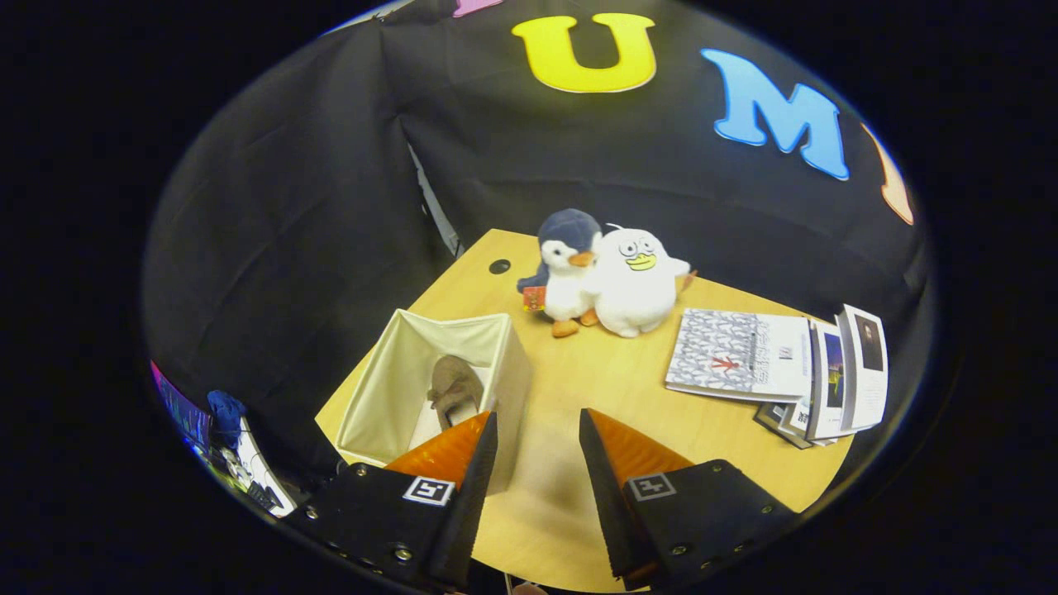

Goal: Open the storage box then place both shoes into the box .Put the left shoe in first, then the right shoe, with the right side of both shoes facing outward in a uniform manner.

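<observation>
A cream fabric storage box [388, 376] stands open on the wooden table [612, 380], just ahead of my left finger. A grey-brown shoe [455, 387] lies inside it, against the box's right wall. My gripper [537, 426] hangs above the table, open, with nothing between its fingers. The left finger [463, 446] overlaps the box's near right corner in the gripper view. Only bare tabletop shows in the gap between the fingers.
Two plush toys, a blue-and-white penguin [569, 264] and a white duck [638, 281], sit at the far side of the table. Magazines and booklets [785, 364] lie spread beyond the right finger. A cable hole [499, 266] sits near the table's far corner.
</observation>
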`<state>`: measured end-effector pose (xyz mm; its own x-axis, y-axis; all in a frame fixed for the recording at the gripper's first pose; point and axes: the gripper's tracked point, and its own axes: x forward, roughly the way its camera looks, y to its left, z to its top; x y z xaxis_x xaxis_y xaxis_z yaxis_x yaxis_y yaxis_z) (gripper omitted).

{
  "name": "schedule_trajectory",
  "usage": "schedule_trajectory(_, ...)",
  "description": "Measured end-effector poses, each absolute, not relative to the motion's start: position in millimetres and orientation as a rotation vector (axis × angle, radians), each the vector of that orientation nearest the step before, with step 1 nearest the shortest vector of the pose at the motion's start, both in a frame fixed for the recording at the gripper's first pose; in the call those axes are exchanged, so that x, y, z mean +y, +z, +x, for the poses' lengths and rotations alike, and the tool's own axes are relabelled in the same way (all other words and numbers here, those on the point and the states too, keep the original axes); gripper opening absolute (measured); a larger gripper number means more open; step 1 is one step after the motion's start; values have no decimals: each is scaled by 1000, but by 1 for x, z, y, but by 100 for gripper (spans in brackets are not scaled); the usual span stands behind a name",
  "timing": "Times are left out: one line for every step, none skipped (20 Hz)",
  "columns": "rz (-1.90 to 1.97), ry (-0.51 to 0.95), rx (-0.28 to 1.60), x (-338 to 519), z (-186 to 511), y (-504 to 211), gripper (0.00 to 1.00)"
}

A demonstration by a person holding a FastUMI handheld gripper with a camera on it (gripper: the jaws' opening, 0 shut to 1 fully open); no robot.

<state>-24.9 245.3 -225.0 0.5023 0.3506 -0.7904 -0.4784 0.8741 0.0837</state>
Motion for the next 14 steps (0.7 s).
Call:
schedule_trajectory(-140, 481, 918, 228, -26, -227, 62)
schedule_trajectory(-126, 458, 925, 212, -28, -229, 62)
schedule_trajectory(-110, 440, 926, 197, -29, -230, 62)
schedule_trajectory(-92, 417, 921, 183, -29, -231, 62)
schedule_trajectory(-76, 393, 913, 169, -28, -231, 62)
schedule_trajectory(-65, 372, 910, 155, -28, -232, 62)
schedule_trajectory(-54, 353, 911, 143, -29, -233, 62)
schedule_trajectory(-40, 334, 916, 134, -26, -234, 62)
schedule_trajectory(-26, 319, 922, 124, -27, -236, 62)
schedule_trajectory(-20, 299, 923, 110, -28, -239, 62)
schedule_trajectory(-18, 278, 924, 97, -29, -243, 62)
schedule_trajectory(-11, 273, 922, 88, -33, -249, 62)
schedule_trajectory(1, 277, 919, 80, -43, -254, 62)
schedule_trajectory(-9, 270, 926, 68, -49, -263, 62)
